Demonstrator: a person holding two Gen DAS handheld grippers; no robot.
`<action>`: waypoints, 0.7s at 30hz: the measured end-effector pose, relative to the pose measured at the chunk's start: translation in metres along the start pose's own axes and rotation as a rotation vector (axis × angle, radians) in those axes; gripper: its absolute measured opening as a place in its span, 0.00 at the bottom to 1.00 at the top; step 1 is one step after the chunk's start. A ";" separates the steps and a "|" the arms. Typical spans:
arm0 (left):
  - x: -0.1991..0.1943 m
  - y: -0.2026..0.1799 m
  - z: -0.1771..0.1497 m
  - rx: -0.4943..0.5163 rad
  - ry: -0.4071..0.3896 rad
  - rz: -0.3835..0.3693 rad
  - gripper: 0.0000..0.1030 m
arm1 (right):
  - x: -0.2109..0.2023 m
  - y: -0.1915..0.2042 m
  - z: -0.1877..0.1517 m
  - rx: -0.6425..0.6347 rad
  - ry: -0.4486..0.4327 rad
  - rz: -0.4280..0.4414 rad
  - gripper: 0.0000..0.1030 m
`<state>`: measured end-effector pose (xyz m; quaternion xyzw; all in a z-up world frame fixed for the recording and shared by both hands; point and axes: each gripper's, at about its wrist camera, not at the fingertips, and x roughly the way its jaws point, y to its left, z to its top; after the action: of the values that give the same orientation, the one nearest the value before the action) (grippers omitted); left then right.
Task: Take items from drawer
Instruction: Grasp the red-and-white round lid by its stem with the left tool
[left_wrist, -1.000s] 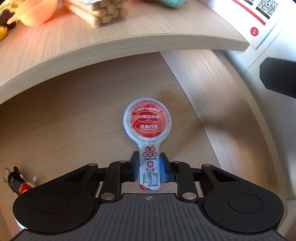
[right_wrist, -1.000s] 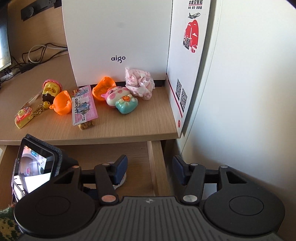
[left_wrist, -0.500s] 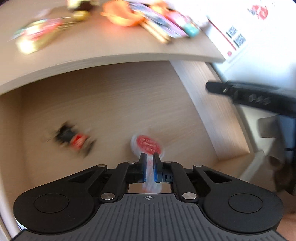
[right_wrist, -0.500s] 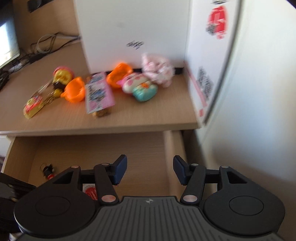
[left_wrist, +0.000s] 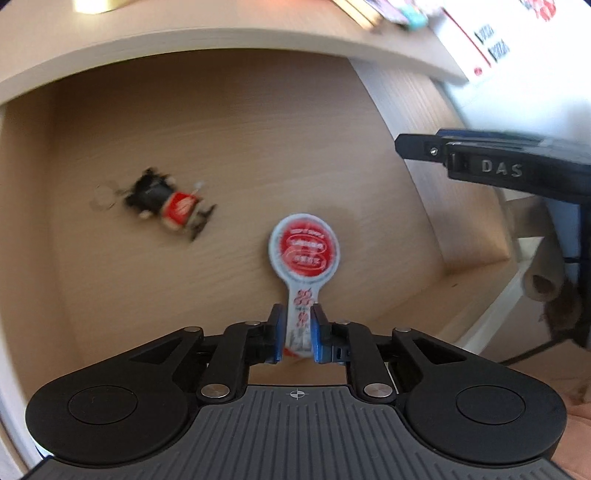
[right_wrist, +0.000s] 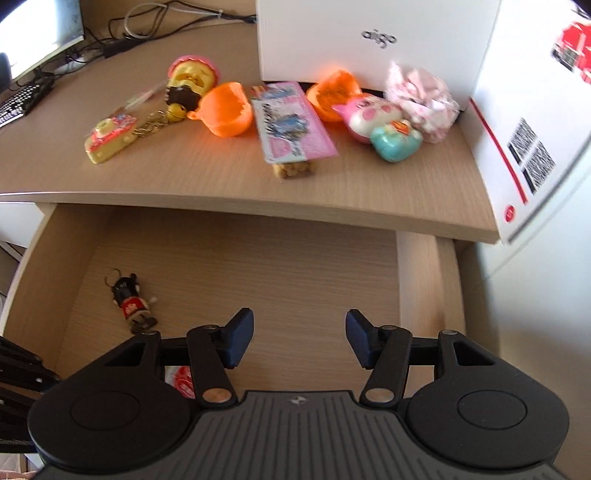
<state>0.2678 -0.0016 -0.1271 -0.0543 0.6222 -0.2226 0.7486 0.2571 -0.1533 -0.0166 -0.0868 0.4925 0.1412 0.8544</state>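
Right, drawer (right_wrist: 229, 258) open below counter (right_wrist: 221, 177). My left tongs (left_wrist: 297, 334) pinch the lollipop-shaped packet (left_wrist: 303, 258) by its stem, jaws easing apart; right tongs (right_wrist: 299, 341) spread, empty. Keychain figure (right_wrist: 130, 302) lies lower left, long axis pointing away, left tongs nearer.

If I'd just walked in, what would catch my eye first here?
Probably the red-and-white snack spoon pack, its stem between the left gripper's opening blue pads, above the open drawer. Then the bright toys on the desk above, such as the orange cup, and the little black-and-red keychain figure lying in the drawer.
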 end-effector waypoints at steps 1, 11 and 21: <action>0.006 -0.005 0.004 0.029 0.016 0.017 0.16 | -0.001 -0.002 -0.002 0.004 0.003 -0.009 0.54; 0.050 -0.036 0.025 0.152 0.132 0.126 0.17 | -0.004 -0.025 -0.011 0.071 0.012 -0.054 0.54; 0.043 -0.017 0.047 0.172 -0.056 0.168 0.42 | 0.001 -0.035 -0.014 0.095 0.022 -0.051 0.54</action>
<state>0.3140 -0.0436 -0.1500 0.0561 0.5821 -0.2099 0.7835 0.2578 -0.1904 -0.0238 -0.0603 0.5055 0.0949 0.8555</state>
